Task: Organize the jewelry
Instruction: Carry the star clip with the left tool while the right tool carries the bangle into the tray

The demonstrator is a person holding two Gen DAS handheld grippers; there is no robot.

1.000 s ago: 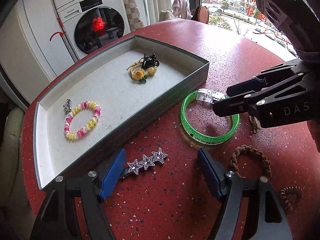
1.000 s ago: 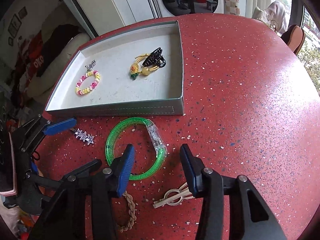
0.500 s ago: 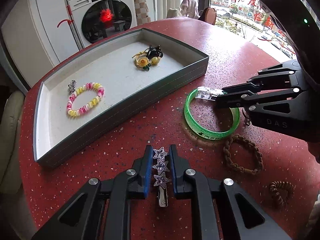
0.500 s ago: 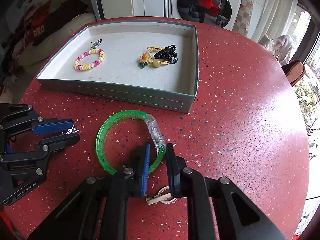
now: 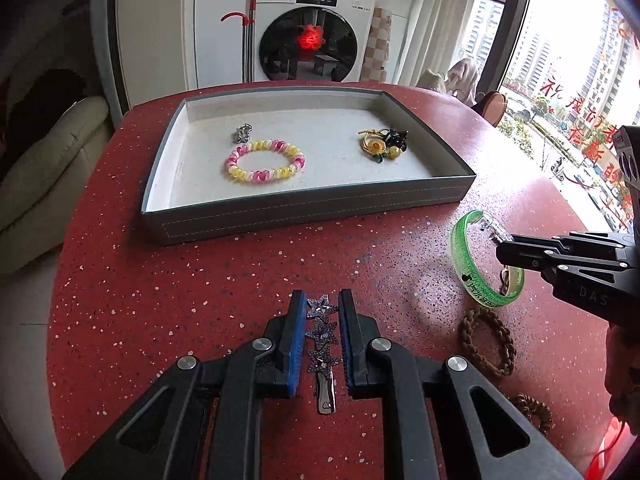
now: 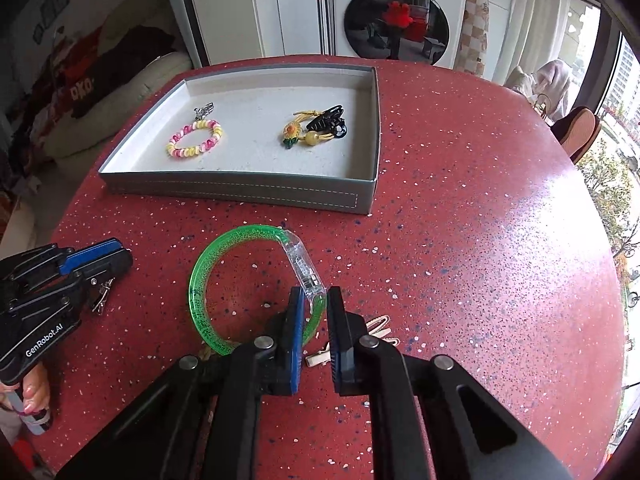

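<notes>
My left gripper (image 5: 322, 300) is shut on a silver star hair clip (image 5: 320, 336) and holds it above the red table. My right gripper (image 6: 314, 300) is shut on a green bangle (image 6: 208, 280) with a clear clasp, lifted off the table; the bangle also shows in the left wrist view (image 5: 468, 268). The grey tray (image 5: 304, 208) holds a pink-and-yellow coil bracelet (image 5: 264, 166), a small silver charm (image 5: 242, 134) and a yellow flower tie with a black claw clip (image 5: 384, 144).
A braided brown band (image 5: 486, 340) and a brown coil hair tie (image 5: 534, 410) lie on the table at the right. A beige clip (image 6: 376, 330) lies under my right gripper. A washing machine (image 5: 312, 32) stands behind the table.
Both grippers, shut on their items, have lifted and swung to face the tray. The star clip and the green bangle have come up off the table.
</notes>
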